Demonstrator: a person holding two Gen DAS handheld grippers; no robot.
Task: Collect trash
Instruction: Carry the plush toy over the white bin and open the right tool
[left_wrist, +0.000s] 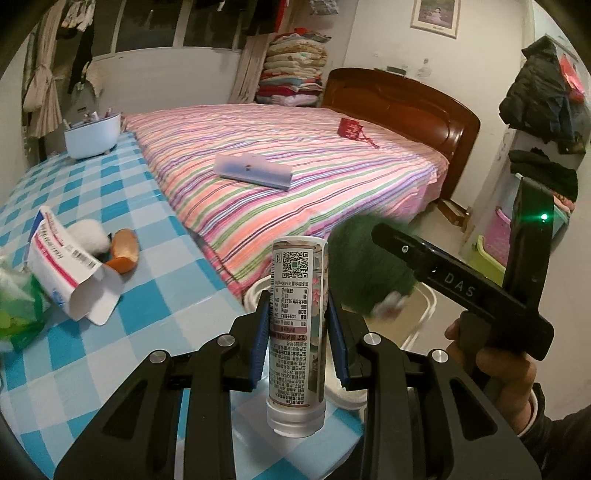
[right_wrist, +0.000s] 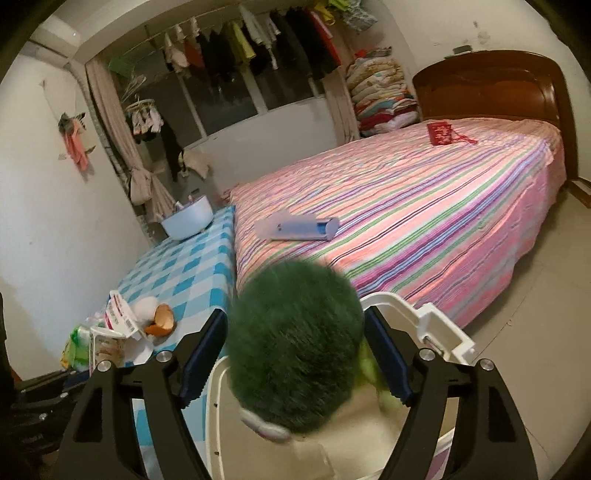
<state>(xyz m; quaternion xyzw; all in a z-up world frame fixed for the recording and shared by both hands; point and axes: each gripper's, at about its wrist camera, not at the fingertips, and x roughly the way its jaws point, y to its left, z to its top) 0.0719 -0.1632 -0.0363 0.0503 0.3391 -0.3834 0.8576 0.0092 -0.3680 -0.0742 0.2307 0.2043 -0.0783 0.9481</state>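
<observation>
Trash is what this job gathers, and two pieces of it are off the table already. The slim white printed-label bottle (left_wrist: 297, 336), cap end toward the camera, stands clamped between the blue pads of the left gripper (left_wrist: 297, 343), whose jaws are nearly closed on its sides, out past the table's near edge. The fuzzy dark green ball (right_wrist: 295, 347) sits between the jaws of the right gripper (right_wrist: 295, 358), which stand wide; in the right wrist view the pads are just beside it and I cannot tell whether they press on it, so it may be loose. Directly below it is the white plastic bin (right_wrist: 439, 325) with its lid raised, just beside the bed, so I judge the green ball is at the point of being dropped in, with the bottle due to follow. Left to do, on the blue-and-white checked tablecloth (left_wrist: 122, 184): the torn white-and-red paper carton (left_wrist: 70, 269), the white wad of tissue (left_wrist: 90, 234), the orange peel (left_wrist: 123, 249) and the green plastic wrapper (left_wrist: 18, 310), all clustered near one another and untouched. Roughly, the collecting looks well under half done.
</observation>
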